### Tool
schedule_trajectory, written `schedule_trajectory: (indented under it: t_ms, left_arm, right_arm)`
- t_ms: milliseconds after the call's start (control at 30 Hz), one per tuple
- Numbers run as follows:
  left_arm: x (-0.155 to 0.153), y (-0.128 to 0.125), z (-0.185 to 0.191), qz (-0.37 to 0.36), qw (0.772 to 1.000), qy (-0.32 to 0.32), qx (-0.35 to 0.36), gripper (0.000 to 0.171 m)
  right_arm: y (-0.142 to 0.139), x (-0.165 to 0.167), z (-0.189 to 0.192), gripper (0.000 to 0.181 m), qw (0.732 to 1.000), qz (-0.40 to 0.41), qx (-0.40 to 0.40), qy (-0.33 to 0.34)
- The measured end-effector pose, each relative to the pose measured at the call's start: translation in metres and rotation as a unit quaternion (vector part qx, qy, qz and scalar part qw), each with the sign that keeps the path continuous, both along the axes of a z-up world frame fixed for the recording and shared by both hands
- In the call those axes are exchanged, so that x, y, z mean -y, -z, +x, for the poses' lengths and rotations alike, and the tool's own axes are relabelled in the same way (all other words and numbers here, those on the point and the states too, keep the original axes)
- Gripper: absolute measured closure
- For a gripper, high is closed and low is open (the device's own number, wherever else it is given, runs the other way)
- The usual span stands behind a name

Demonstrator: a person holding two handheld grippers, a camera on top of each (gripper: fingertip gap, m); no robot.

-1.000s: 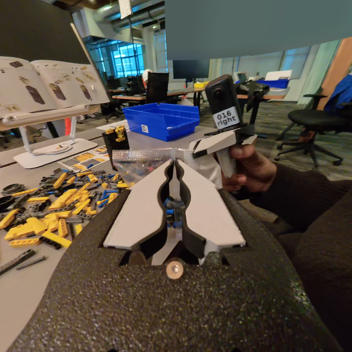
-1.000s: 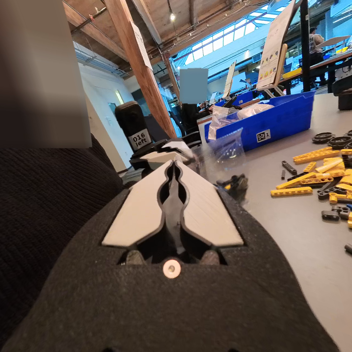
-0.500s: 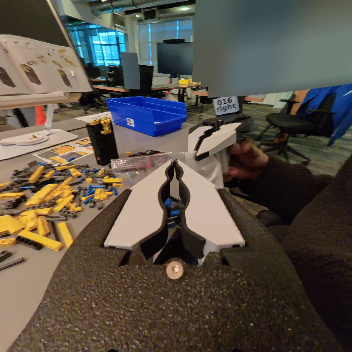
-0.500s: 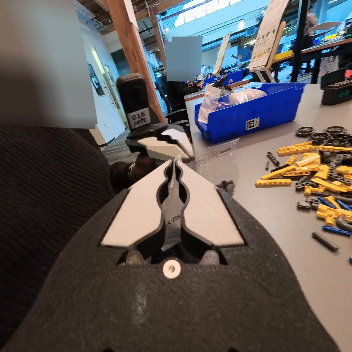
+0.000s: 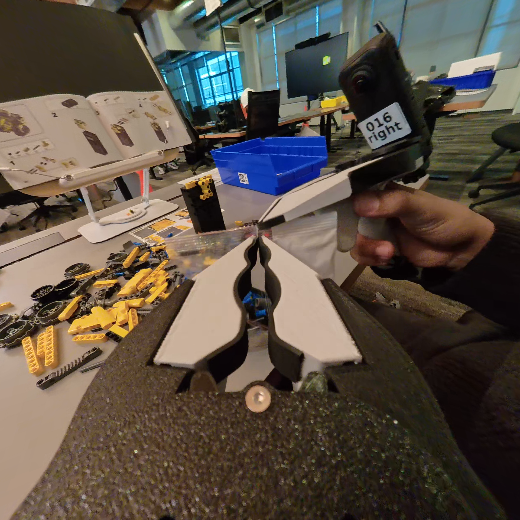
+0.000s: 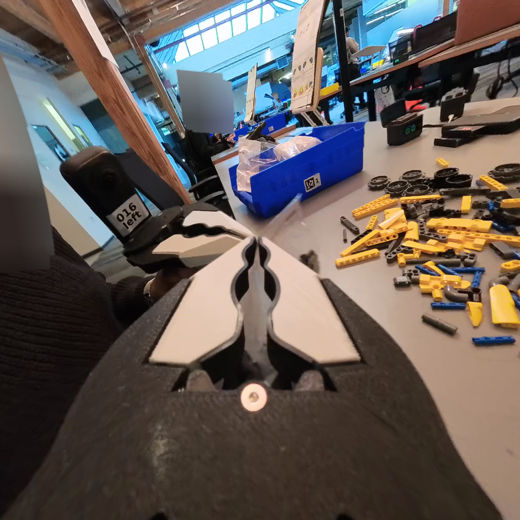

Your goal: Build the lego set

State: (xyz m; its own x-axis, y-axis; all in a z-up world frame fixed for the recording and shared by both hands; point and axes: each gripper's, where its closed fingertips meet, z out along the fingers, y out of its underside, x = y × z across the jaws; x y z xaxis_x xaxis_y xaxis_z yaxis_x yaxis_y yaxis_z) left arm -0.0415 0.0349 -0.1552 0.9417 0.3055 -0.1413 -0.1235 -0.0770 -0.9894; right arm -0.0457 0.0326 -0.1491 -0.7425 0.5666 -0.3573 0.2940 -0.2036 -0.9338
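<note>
Both grippers pinch one clear plastic bag (image 5: 208,247) of small blue and black parts, held above the grey table's near edge. My left gripper (image 5: 258,239) is shut on the bag's edge; the bag hangs below its fingers. My right gripper (image 6: 256,239) is shut on the same bag, seen as a clear strip (image 6: 284,216) past its tips. In the left wrist view the right gripper (image 5: 260,222) comes in from the right, tip to tip with mine. In the right wrist view the left gripper (image 6: 244,233) meets mine from the left.
Yellow, black and blue building pieces (image 5: 112,304) lie spread over the grey table (image 6: 422,394), also in the right wrist view (image 6: 439,239). A blue bin (image 5: 270,166) with bags, a black brick block (image 5: 204,208) and an instruction booklet on a stand (image 5: 84,135) stand behind. Less than 4 cm separates the two grippers' tips.
Both grippers stayed shut on the bag and swung about; the right gripper's tips now meet the left's tips closely. The bag has been pulled and turned between them.
</note>
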Motion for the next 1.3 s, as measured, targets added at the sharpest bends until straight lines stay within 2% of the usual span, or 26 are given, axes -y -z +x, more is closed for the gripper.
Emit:
schedule_trajectory:
  t_ms: [100,233,433,700,933,1100,1167,1300]
  left_arm:
    - [-0.001,0.001,0.001,0.000,1.000,0.005,-0.003,0.171]
    - [0.000,0.003,0.001,-0.003,1.000,0.009,-0.004,0.171]
    - [0.002,0.004,0.004,0.019,0.994,0.061,0.086,0.169]
    - [0.005,0.004,0.005,0.010,0.992,0.071,0.103,0.163]
    - [0.006,0.003,0.012,0.020,0.982,0.099,0.162,0.165]
    - [0.009,-0.001,0.022,0.052,0.965,0.163,0.201,0.171]
    - [0.008,0.001,0.022,0.049,0.965,0.162,0.201,0.171]
    - [0.008,0.005,0.019,0.040,0.971,0.146,0.183,0.171]
  right_arm:
    - [0.001,-0.001,0.000,0.181,1.000,-0.020,0.014,-0.009]
    - [0.003,0.000,0.001,0.181,1.000,0.000,0.011,-0.006]
    - [0.005,0.003,0.003,0.181,0.999,0.038,0.002,-0.003]
    - [0.007,0.007,0.005,0.181,0.997,0.074,-0.017,-0.004]
    - [0.006,0.008,0.012,0.181,0.994,0.096,-0.047,-0.025]
    - [0.003,0.010,0.023,0.181,0.994,0.048,-0.064,-0.081]
    - [0.004,0.009,0.023,0.181,0.994,0.030,-0.058,-0.088]
    - [0.008,0.010,0.022,0.181,0.993,0.046,-0.064,-0.083]
